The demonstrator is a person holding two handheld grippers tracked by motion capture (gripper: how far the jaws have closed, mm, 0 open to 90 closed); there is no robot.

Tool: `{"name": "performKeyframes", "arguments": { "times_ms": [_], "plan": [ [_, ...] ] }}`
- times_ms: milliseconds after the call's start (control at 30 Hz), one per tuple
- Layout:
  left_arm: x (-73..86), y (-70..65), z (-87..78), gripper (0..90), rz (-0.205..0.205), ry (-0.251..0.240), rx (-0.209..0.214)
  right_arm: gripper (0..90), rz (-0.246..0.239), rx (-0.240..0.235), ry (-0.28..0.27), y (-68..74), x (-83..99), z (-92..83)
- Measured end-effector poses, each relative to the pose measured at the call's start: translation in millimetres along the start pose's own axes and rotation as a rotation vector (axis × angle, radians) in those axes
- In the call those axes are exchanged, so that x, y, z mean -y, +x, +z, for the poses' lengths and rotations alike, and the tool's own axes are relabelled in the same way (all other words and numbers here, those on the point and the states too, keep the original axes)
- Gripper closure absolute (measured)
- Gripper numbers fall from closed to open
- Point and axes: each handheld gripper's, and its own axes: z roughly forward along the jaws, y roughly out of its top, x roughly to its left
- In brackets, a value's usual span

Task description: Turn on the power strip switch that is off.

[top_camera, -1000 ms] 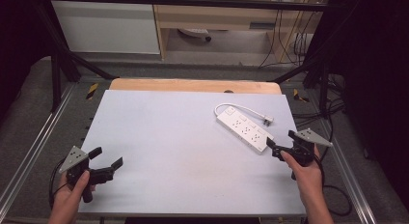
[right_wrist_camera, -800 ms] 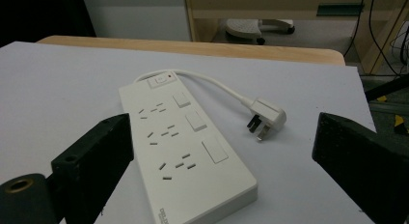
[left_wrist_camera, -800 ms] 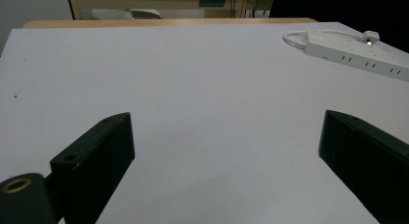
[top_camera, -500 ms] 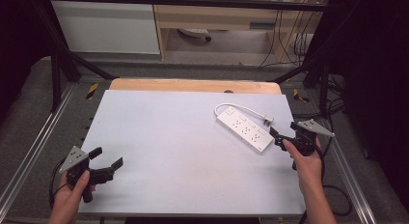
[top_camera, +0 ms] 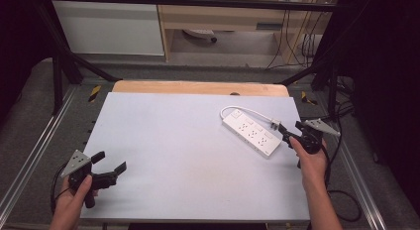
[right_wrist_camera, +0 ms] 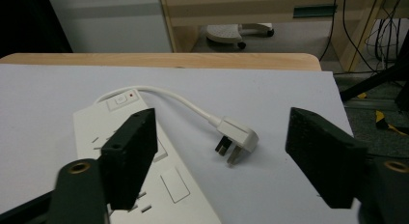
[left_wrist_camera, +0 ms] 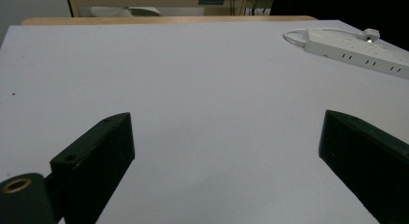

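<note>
Right tool (top_camera: 288, 135), jaws part-open and just closing with nothing gripped yet, faces the plug (right_wrist_camera: 237, 136) beside the power strip (top_camera: 250, 134) near the surface's right edge, apparently to grasp it. Left tool (top_camera: 110, 167) rests wide, empty, at the near-left corner.

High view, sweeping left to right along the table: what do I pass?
Left tongs, open, near the left front edge → bare table → white power strip → its plug → right tongs, open, just short of the plug.
</note>
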Motion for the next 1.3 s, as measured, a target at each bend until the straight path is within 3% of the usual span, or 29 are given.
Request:
{"name": "performKeyframes", "arguments": {
  "times_ms": [300,533,933,1300],
  "plan": [
    [0.4,0.8,0.5,5.7,0.005,0.006,-0.004,51.0,-0.026,0.020,0.005,-3.1,4.8,11.3],
    [0.8,1.3,0.6,5.7,-0.004,0.006,-0.005,62.8,-0.042,0.019,0.000,1.4,7.8,19.6],
    [1.1,1.9,0.7,5.7,-0.006,0.009,-0.006,75.9,-0.027,0.014,-0.022,6.1,12.6,31.7],
    [1.1,2.0,0.3,5.8,-0.002,0.007,-0.009,83.4,-0.035,0.003,-0.008,12.7,17.5,39.1]
  ]
}}
